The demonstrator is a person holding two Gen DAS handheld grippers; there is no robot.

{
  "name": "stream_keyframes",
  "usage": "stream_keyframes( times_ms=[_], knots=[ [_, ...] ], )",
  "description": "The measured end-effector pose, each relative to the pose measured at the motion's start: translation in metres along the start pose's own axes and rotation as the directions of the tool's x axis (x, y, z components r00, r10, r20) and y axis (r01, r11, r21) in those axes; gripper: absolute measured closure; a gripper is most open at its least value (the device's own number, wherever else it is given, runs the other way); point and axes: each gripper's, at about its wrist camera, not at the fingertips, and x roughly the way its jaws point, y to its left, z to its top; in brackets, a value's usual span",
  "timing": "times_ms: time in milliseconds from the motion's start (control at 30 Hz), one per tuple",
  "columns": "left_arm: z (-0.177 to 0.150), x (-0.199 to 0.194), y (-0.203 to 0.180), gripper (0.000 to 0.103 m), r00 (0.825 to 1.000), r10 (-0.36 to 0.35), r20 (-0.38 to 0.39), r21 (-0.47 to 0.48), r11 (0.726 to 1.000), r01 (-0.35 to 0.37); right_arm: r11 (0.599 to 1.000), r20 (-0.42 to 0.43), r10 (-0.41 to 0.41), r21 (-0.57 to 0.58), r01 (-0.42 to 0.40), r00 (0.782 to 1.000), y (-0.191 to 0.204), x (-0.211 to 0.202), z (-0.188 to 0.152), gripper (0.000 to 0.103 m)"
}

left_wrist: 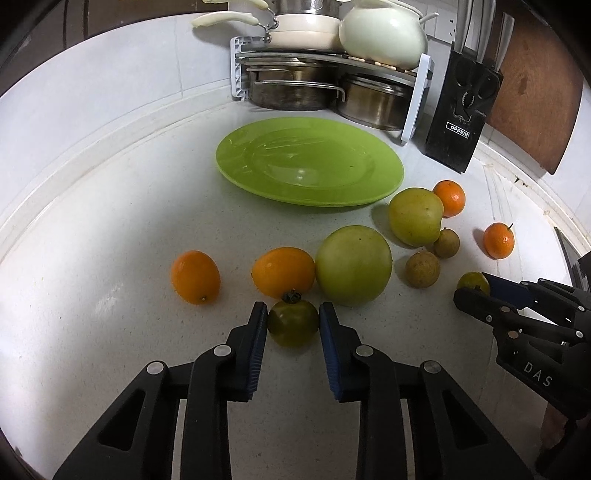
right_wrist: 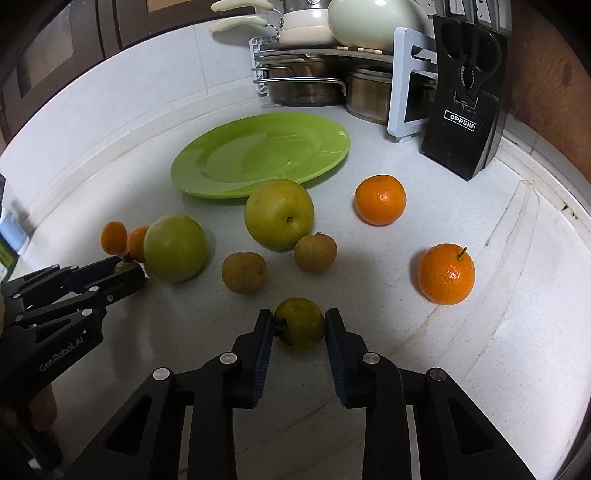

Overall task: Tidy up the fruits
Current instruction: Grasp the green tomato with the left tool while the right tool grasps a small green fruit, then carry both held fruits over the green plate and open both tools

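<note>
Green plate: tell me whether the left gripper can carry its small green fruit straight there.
Probably yes. The left gripper is shut on the small green fruit; lifted over the orange fruit, the green plate lies open.

White speckled countertop [left_wrist: 110,332] meeting a white tiled wall [left_wrist: 110,85] at a raised backsplash edge. In the corner, a two-tier pot rack [left_wrist: 332,59] holds steel pots [left_wrist: 295,88] below and cream cookware [left_wrist: 384,33] above. Beside it stands a black knife block [left_wrist: 461,122] marked OPPEIN; dark wooden cabinet doors [right_wrist: 55,48] appear at upper left.
</note>
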Motion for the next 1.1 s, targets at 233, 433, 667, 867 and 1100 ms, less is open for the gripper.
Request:
stream_keyframes(
  times_ms=[233,433,667,867,1100],
  knots=[
    [0.004,-0.012,0.001,0.074,1.0,-0.007,0.027,0.001,1.0,0.007,1.0,0.028,0.018,-0.014,-0.018,0.999,0.005,-0.008,0.006,0.073],
    [0.014,-0.025,0.002,0.074,0.999,0.004,0.042,0.035,0.999,-0.005,0.999,0.066,0.036,-0.04,-0.034,0.997,0.012,-0.017,0.018,0.073],
    [0.036,-0.035,0.008,0.074,0.996,0.001,0.092,0.05,0.999,-0.006,0.997,0.109,0.071,-0.05,-0.066,0.991,0.02,-0.026,0.039,0.073],
    [0.061,-0.034,0.014,0.074,0.993,-0.021,0.119,0.048,0.999,0.016,0.996,0.153,0.081,-0.055,-0.074,0.985,0.026,-0.023,0.067,0.073],
    [0.089,-0.022,0.018,0.074,0.99,-0.018,0.138,0.071,0.997,0.009,0.995,0.185,0.08,-0.074,-0.067,0.98,0.034,-0.014,0.099,0.073]
  ],
)
